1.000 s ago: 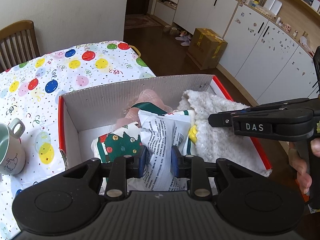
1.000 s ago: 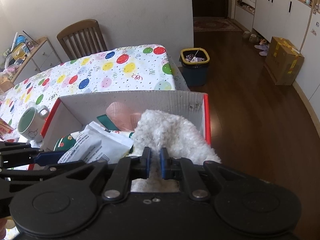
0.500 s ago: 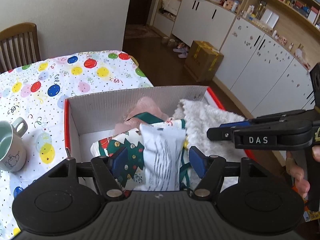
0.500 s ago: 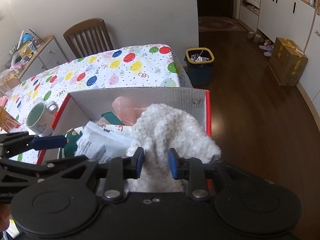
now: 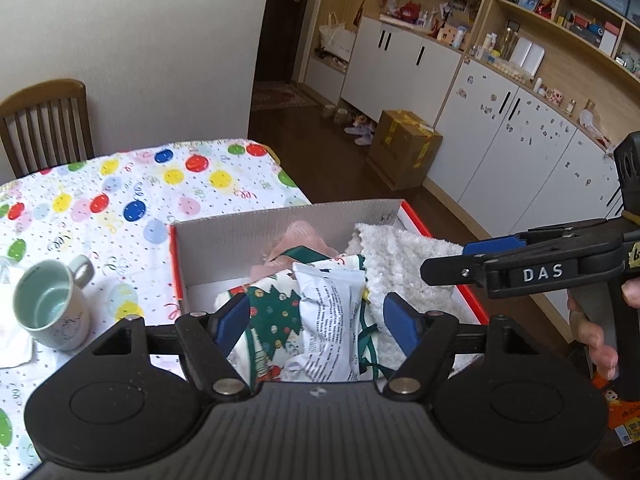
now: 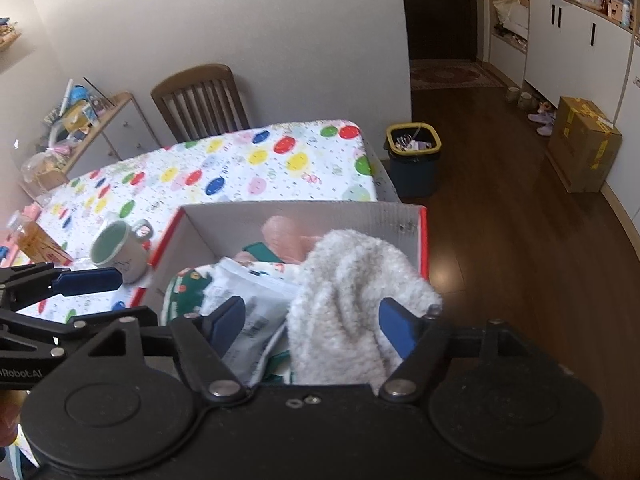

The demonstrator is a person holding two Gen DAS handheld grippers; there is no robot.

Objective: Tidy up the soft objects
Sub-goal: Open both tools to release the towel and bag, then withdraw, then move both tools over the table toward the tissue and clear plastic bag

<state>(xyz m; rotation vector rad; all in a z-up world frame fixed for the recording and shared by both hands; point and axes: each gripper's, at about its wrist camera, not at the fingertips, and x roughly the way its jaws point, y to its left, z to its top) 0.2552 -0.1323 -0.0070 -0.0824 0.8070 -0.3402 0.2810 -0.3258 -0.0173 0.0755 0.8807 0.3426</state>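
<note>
With the left gripper (image 5: 316, 322) and right gripper (image 6: 312, 326) having just opened wide, empty, above the white printed packet (image 5: 330, 320) and fluffy white fabric (image 6: 340, 300) inside the red-edged cardboard box (image 6: 304, 214) at the bench's near right corner, lifting straight clear seemed wisest.

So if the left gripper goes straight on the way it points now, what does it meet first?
Most likely the white printed packet, which lies on the Christmas-print cloth in the box. The left gripper is open, with the packet between its fingers; depth is unclear.
</note>
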